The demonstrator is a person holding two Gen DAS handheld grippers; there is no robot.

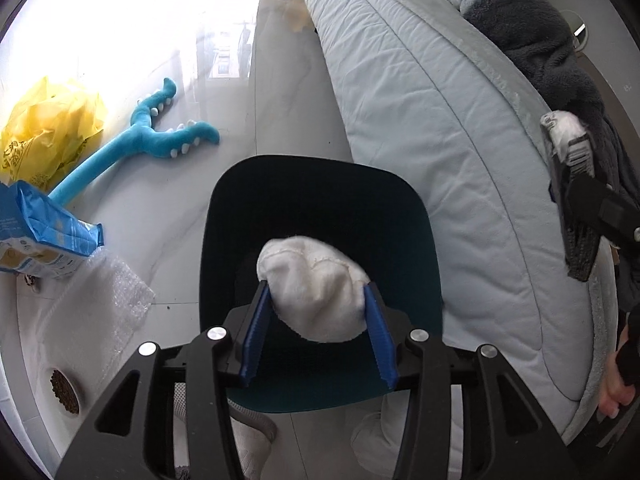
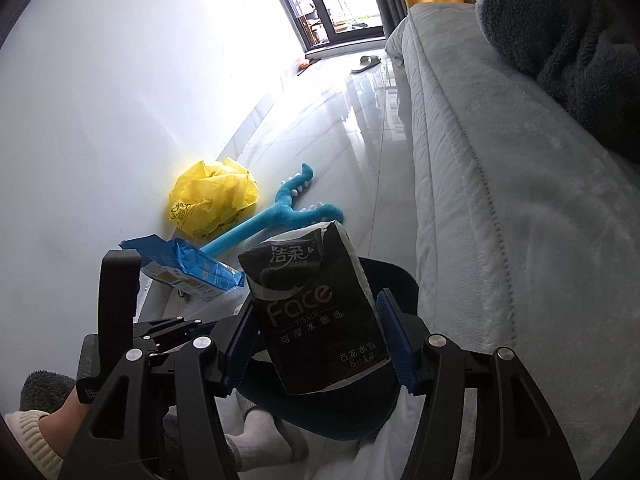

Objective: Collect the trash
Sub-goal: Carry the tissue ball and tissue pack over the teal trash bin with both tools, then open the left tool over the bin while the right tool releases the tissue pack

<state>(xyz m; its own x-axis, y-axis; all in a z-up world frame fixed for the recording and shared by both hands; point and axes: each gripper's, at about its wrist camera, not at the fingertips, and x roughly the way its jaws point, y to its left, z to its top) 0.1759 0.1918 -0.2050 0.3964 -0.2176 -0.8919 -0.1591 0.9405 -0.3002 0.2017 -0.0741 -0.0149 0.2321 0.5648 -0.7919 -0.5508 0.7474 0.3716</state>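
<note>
White cloth wad [image 1: 316, 292] between blue ribbed pads [image 1: 256, 332] of the black left claw [image 1: 316, 320]; dark teal bin [image 1: 316, 216]. Black tissue pack [image 2: 320, 316] with grey lettering and white edges in the right claw [image 2: 320, 328]. Yellow plastic bag [image 2: 212, 200]; turquoise plush toy [image 2: 280, 220] with white studs; blue-and-white pouch [image 2: 192, 268]; pale blue quilted bed cover [image 1: 432, 128]; charcoal fleece blanket [image 2: 568, 48]; glossy grey-white floor [image 1: 224, 92].

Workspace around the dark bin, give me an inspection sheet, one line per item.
Surface: glossy pale floor beside a light blue bed.
Job's things: dark bin on the floor; white wad over it; black tissue pack.
Clutter: yellow bag, blue plush toy, blue packet, bubble wrap, slipper.
Grippers: left tool shut on white wad; right tool shut on black tissue pack.
Cables: nothing seen.
Surroundings: grey blanket, glass door.
</note>
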